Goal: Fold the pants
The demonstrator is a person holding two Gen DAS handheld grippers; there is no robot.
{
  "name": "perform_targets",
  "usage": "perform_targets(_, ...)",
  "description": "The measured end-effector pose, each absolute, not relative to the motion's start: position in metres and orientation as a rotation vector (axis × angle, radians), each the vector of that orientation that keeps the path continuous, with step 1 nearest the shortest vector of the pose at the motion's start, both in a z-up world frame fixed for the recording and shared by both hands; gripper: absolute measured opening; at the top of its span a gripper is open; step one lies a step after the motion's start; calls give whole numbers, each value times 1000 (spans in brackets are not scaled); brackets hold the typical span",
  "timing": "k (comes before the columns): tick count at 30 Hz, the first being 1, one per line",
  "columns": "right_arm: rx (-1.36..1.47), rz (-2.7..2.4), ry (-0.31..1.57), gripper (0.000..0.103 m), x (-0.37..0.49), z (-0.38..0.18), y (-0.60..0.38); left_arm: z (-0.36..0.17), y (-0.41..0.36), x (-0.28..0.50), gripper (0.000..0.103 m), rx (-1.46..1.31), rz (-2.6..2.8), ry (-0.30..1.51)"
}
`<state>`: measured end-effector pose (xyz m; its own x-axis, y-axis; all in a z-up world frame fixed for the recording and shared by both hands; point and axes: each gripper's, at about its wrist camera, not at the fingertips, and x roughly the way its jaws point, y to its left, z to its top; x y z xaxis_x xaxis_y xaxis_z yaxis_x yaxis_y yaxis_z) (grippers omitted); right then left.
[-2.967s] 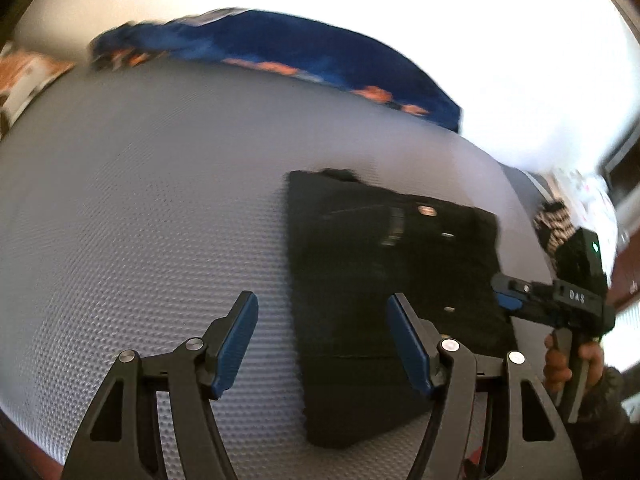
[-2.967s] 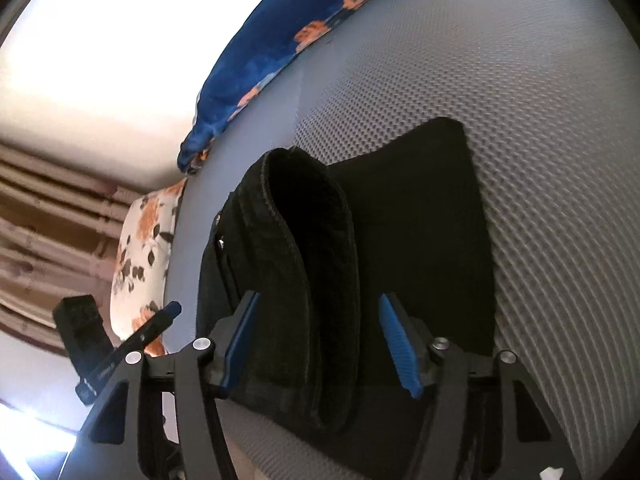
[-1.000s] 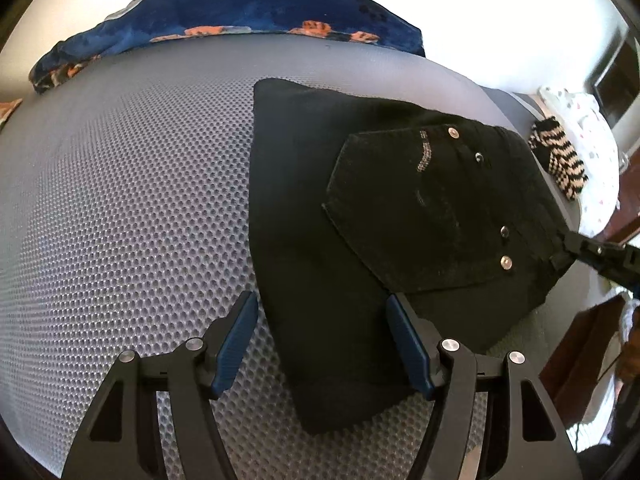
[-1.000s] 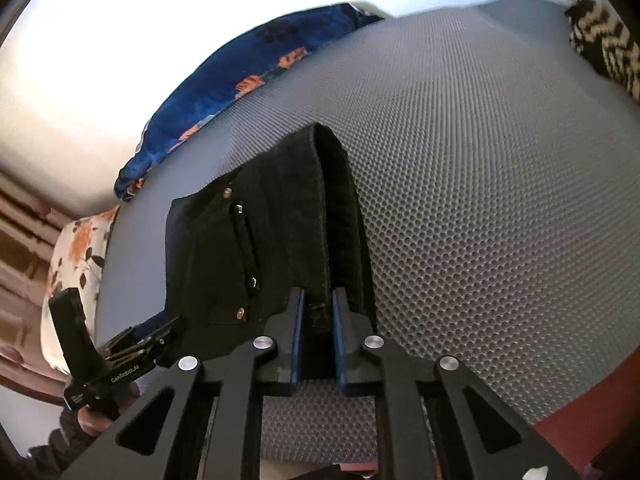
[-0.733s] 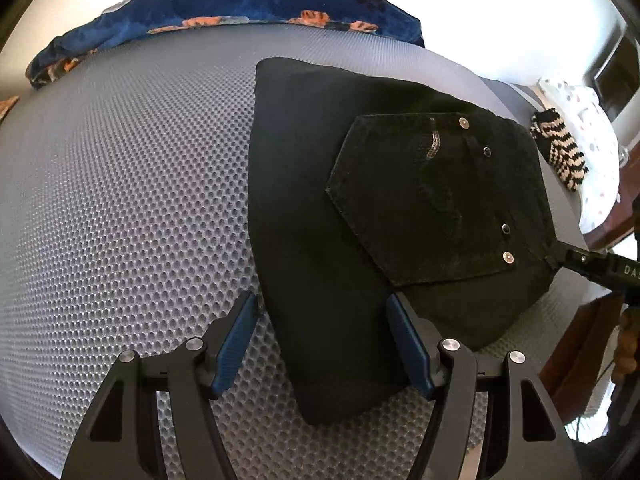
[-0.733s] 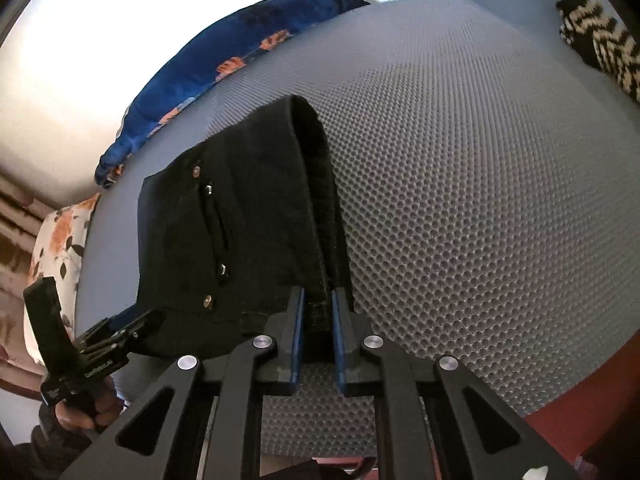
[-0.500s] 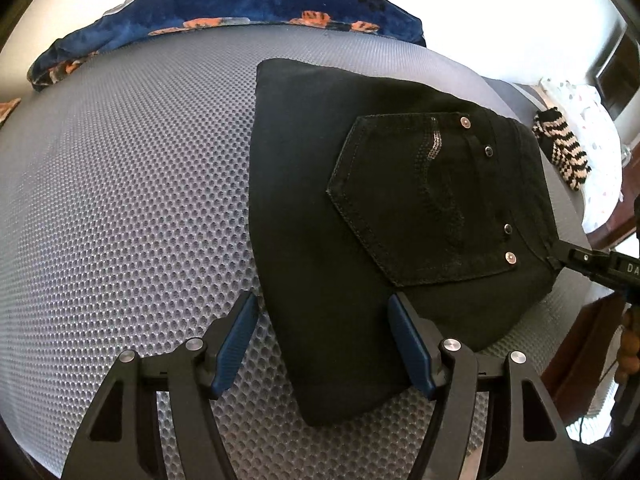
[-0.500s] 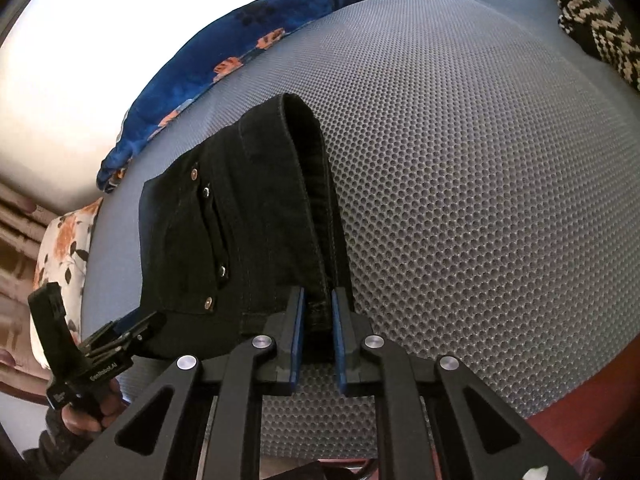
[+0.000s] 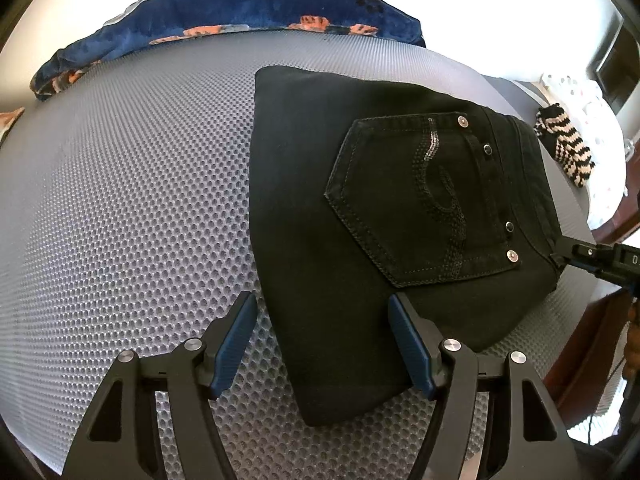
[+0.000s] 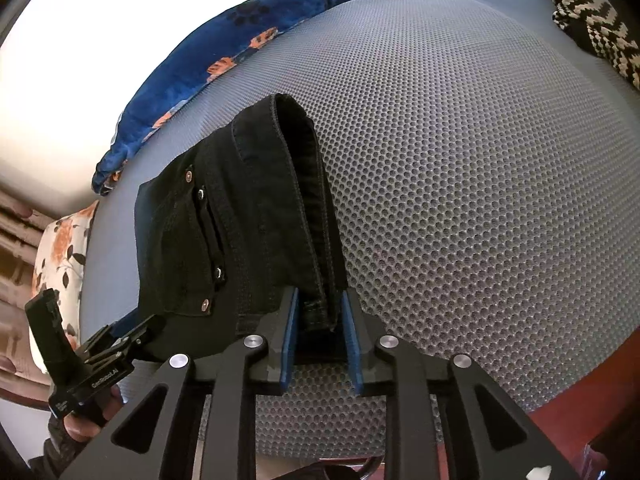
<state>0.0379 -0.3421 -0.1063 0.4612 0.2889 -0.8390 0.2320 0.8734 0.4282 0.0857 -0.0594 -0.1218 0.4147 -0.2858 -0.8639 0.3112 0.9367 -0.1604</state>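
Black folded jeans flat on grey mesh mattress, back pocket facing up, right gripper jaws opening with waistband edge between blue pads, left gripper wide open over near fold, holding nothing, blue floral blanket beyond.

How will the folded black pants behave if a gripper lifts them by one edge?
Probably floppy: the pants are soft denim, so layers would likely sag and unfold. Likely heavy for cloth, given the thick stacked waistband. Slipping seems unlikely on the textured grey mesh.
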Motion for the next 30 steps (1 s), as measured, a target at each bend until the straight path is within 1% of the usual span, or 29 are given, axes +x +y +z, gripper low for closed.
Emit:
perform_targets(7,518,30,1118,26,39,-105,-341,-117,-65,81,69,74,-359,1054)
perform_targets(10,512,20,1130,32,41,-104,-343,-112,-68,79,69,108,-354,1038)
perform_targets(14,513,26,1142,35,44,-104,-345,-107,-70,78,69,139,-350,1023)
perform_targets(17,498,26,1151,40,46,-103,-346,-104,-71,79,69,154,-339,1014)
perform_targets(30,443,84,1171,42,70,-99,-345,-91,-63,96,69,203,-273,979)
